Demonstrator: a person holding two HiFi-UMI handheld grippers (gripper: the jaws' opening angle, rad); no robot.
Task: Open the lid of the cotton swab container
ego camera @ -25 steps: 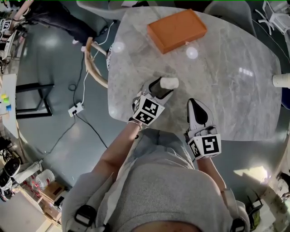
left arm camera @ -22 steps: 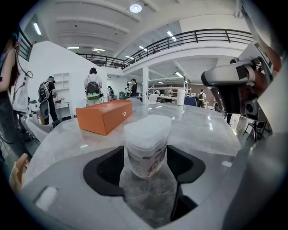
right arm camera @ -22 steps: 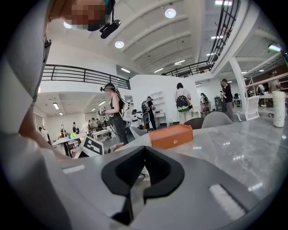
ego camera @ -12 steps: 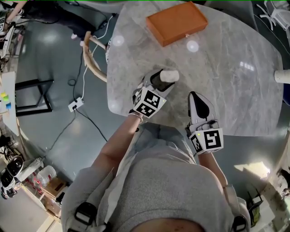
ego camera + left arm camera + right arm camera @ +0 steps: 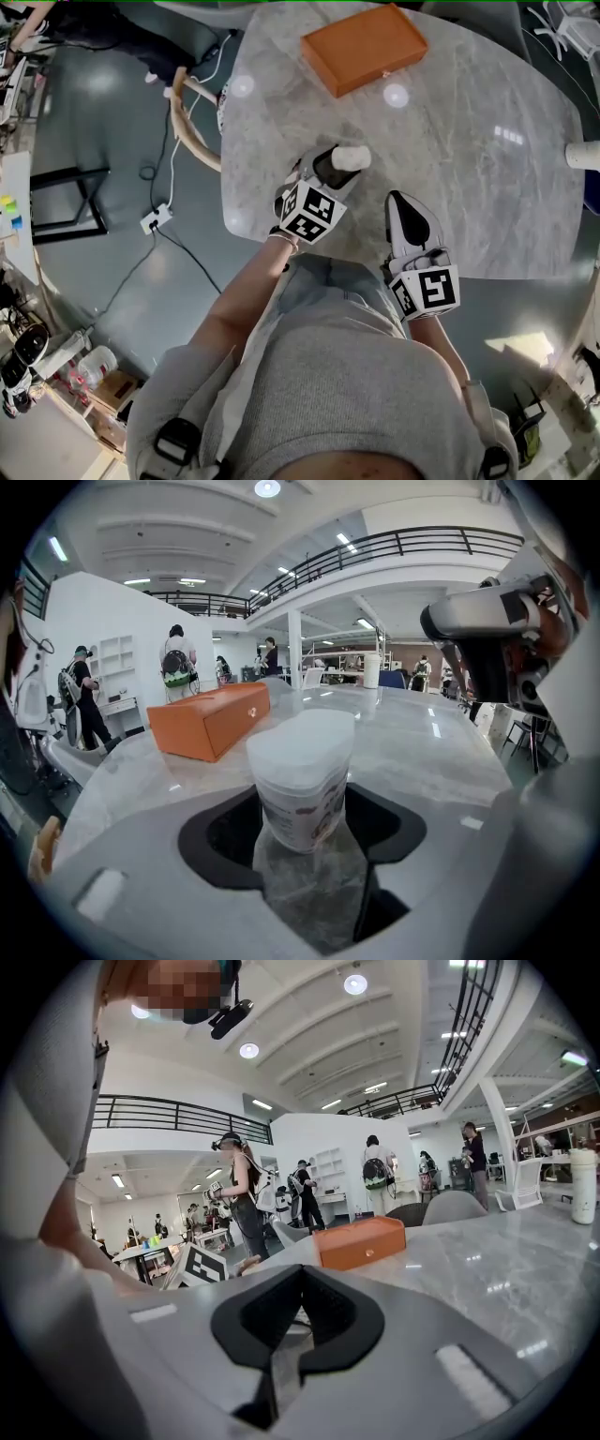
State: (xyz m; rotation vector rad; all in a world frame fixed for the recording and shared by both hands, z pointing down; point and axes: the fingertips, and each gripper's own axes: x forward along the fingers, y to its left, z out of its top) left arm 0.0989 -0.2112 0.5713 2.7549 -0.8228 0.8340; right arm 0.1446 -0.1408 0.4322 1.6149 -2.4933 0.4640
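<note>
The left gripper (image 5: 328,172) is clamped on the swab tub (image 5: 302,789); its jaws press the tub's lower body from either side, and the printed label shows between them. The tub stands upright on the table (image 5: 487,206), near the edge closest to the person; its white lid (image 5: 302,747) sits on top, closed, a little wider than the body below it. In the head view the tub shows as a pale stub poking out past the left gripper's tips.

The right gripper (image 5: 401,202) is clenched with nothing in it; its own view shows the two jaws met, only a thin slit between the pads. It hangs over the near edge of the table, to the right of the tub and apart from it, pointing roughly the same way as the left one (whose marker cube shows at the left of the right gripper view).

An orange box (image 5: 364,47) lies flat on the far side of the table, well apart from the tub; a white cup (image 5: 583,157) stands at the table's right edge. A chair (image 5: 192,131) with a curved wooden back stands just beside the table's left side; people stand in the hall beyond.
</note>
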